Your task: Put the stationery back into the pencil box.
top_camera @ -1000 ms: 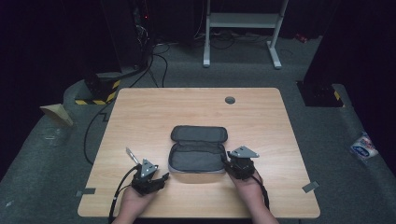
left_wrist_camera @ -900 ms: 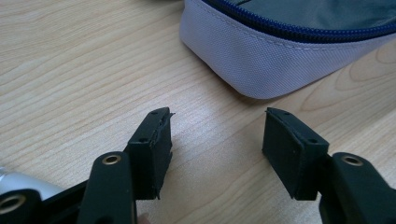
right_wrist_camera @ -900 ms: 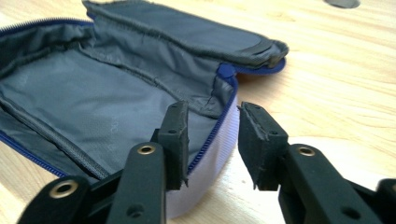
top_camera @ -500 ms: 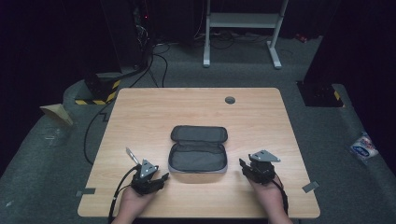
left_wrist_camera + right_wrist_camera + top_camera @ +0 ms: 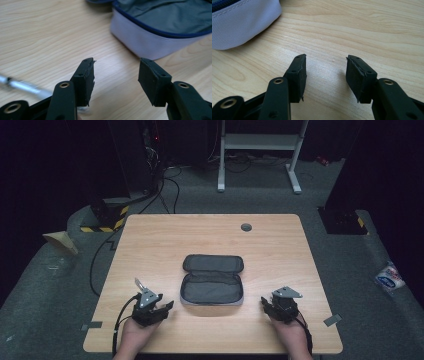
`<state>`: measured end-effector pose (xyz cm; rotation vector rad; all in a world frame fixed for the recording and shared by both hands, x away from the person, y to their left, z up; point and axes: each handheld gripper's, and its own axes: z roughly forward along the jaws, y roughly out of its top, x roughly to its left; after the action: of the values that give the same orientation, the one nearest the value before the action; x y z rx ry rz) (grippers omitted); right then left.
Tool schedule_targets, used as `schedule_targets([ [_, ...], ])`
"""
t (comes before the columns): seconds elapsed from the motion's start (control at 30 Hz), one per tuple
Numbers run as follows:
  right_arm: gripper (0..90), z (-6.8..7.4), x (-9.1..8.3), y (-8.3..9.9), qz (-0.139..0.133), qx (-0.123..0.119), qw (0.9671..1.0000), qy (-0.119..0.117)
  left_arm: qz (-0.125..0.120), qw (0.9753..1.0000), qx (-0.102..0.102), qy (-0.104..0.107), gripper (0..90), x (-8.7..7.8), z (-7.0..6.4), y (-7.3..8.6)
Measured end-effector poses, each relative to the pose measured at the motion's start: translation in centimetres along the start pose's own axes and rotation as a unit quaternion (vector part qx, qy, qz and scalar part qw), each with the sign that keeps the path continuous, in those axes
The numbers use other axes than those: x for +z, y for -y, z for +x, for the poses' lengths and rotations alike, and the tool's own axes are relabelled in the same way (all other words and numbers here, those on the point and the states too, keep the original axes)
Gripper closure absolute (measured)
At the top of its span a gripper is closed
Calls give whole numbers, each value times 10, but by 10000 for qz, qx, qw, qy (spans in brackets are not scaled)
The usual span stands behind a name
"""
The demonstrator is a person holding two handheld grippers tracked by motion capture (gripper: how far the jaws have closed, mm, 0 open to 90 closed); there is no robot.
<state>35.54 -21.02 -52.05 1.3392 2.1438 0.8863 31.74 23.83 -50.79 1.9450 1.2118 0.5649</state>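
A grey zip pouch lies open on the wooden table, its lid folded back toward the far side. Its pale outer wall and dark lining fill the upper right of the left gripper view, and its rounded corner sits at the upper left of the right gripper view. My left gripper rests near the pouch's left front corner, open and empty. My right gripper rests to the pouch's right, apart from it, open with nothing between its fingers.
A dark round grommet sits in the table's far side. A silvery rod lies blurred by the left gripper. Cables, a white stand and a striped block are on the floor beyond.
My right gripper has drawn away from the pouch's right end, moving right and toward the front edge. The left gripper has stayed put.
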Motion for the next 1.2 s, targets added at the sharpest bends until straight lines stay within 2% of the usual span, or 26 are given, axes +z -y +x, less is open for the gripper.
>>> schedule_targets([
  [0.07,501,0,0,0,1,48,10000,-33,14,9999,-99,-114,455,-3,9,1],
  [0.17,502,-1,1,0,-10,43,10000,-38,52,9990,-376,-219,438,-8,25,5],
  [0.2,502,-1,1,0,-8,43,10000,-34,-3,9982,-534,-264,439,-10,31,6],
  [0.3,503,-1,1,0,-20,20,10000,-41,-46,9962,-773,-410,434,-17,43,8],
  [0.33,504,-1,1,0,-17,42,10000,-44,-11,9952,-888,-419,434,-18,47,8],
  [0.47,508,-1,1,0,-26,55,10000,-60,76,9923,-1105,-558,425,-21,57,10],
  [0.57,508,-2,2,0,-26,58,9999,-80,153,9902,-1279,-548,410,-20,61,12],
  [0.9,507,-2,2,0,-43,55,9999,-79,363,9894,-1315,-507,406,-8,64,13],
  [1.2,507,0,-2,3,-14,21,9999,-115,385,9891,-1343,-465,409,2,67,9],
])
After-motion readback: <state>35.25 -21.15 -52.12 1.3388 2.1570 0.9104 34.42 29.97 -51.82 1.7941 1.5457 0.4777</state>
